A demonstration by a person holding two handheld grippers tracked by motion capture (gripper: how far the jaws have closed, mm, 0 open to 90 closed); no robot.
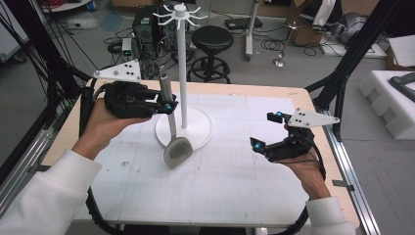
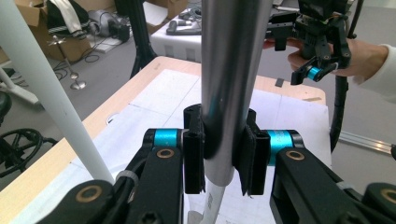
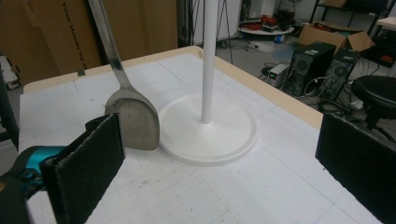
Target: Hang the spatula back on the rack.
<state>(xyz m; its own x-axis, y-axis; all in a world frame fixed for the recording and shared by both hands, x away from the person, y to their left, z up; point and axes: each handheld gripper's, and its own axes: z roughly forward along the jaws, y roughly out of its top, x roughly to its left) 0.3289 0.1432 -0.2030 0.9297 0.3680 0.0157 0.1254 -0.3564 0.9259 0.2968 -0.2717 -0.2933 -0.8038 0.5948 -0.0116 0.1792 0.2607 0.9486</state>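
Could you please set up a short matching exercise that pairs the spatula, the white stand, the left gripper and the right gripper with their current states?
Things:
1. spatula
2. white stand
3. left gripper
4. right gripper

States:
A. open, holding nothing, above the table's right side
B. shut on a metal handle
C. upright on a round base, its top hooks bare
D. held handle up, blade down beside the round base

Pairs: 1-D, 2-C, 3-B, 4-A
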